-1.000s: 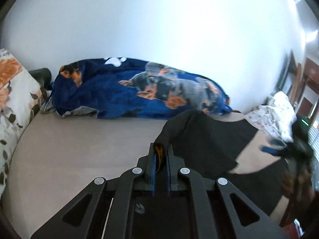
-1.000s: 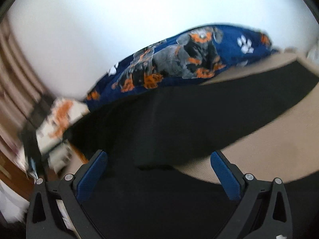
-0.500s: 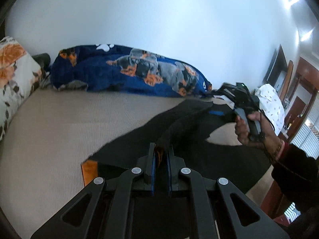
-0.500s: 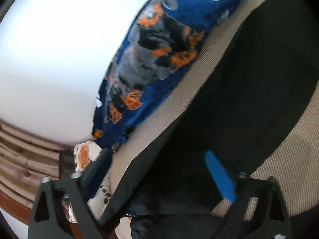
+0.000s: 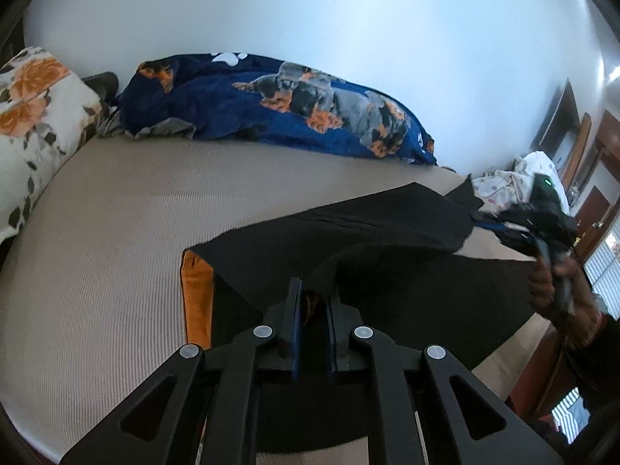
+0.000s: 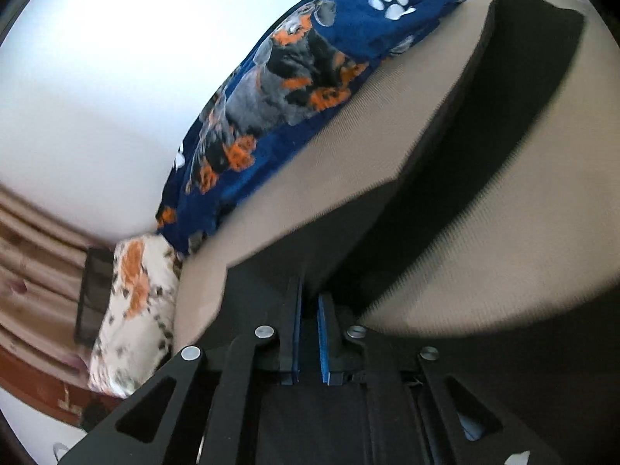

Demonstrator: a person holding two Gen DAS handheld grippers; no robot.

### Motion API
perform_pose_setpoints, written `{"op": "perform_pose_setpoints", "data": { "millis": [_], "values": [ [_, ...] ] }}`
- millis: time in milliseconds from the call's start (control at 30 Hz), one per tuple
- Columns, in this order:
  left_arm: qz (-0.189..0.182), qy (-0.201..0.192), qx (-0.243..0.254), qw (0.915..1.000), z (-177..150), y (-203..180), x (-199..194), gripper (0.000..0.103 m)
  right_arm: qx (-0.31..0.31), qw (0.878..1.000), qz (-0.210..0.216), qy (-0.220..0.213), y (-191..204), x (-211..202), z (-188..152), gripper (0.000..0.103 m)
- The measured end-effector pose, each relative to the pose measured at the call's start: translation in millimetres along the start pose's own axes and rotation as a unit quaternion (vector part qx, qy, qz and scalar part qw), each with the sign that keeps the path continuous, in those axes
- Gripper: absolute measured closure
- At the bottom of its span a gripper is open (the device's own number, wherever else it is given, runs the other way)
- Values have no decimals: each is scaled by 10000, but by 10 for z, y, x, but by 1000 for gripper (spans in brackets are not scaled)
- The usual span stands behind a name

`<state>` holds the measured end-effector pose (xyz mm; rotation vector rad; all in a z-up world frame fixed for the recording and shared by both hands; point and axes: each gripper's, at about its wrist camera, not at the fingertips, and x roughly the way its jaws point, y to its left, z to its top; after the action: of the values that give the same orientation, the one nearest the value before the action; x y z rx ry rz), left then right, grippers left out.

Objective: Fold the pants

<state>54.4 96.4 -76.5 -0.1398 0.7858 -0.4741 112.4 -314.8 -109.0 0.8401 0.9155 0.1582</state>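
Note:
Black pants [image 5: 387, 240] with an orange inner patch [image 5: 197, 298] lie spread on the beige bed [image 5: 116, 232]. My left gripper [image 5: 312, 298] is shut on a raised fold of the pants near the waist end. The right gripper shows in the left wrist view [image 5: 542, 228] at the far right, held by a hand, pinching the other end of the cloth. In the right wrist view my right gripper [image 6: 310, 302] is shut on the black pants [image 6: 503, 116], which stretch away across the bed [image 6: 348, 147].
A blue dog-print blanket [image 5: 290, 108] lies along the white wall behind the pants, also in the right wrist view [image 6: 294, 77]. A floral pillow [image 5: 31, 116] sits at the bed's left end. White bedding [image 5: 519, 178] and wooden furniture stand at the right.
The right gripper was open over the cloth and has shut on the pants. The left gripper has come down with its fold, and the pants now lie flatter across the bed.

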Motion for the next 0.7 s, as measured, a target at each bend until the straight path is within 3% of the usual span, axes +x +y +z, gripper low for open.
{"op": "perform_pose_setpoints", "data": {
  "millis": [233,367,400,467,500,533,633,700],
  "values": [
    [90,154,182,9997,-177,-107,2,91,-32,9996,-227,187,-230,-400,-626,99],
    [115,179,120,9997,-191,-123,20,91,179,9992,313,195,-367,-429,-593,94],
    [106,164,109,9998,-178,-121,16,91,304,9983,446,211,-396,-390,-537,88],
    [122,114,126,9998,-154,-123,-11,91,507,9973,516,146,-461,-278,-369,61],
    [127,99,120,9998,-152,-121,-21,91,602,9970,489,76,-476,-238,-308,40],
    [116,97,89,9998,-149,-112,-27,91,725,9959,541,34,-506,-171,-218,27],
    [82,152,16,9998,-157,-93,-16,91,1215,9894,784,-111,-636,1,-8,25],
    [95,184,15,9998,-166,-95,-1,91,1250,9896,713,-79,-642,132,116,26]
  ]
}}
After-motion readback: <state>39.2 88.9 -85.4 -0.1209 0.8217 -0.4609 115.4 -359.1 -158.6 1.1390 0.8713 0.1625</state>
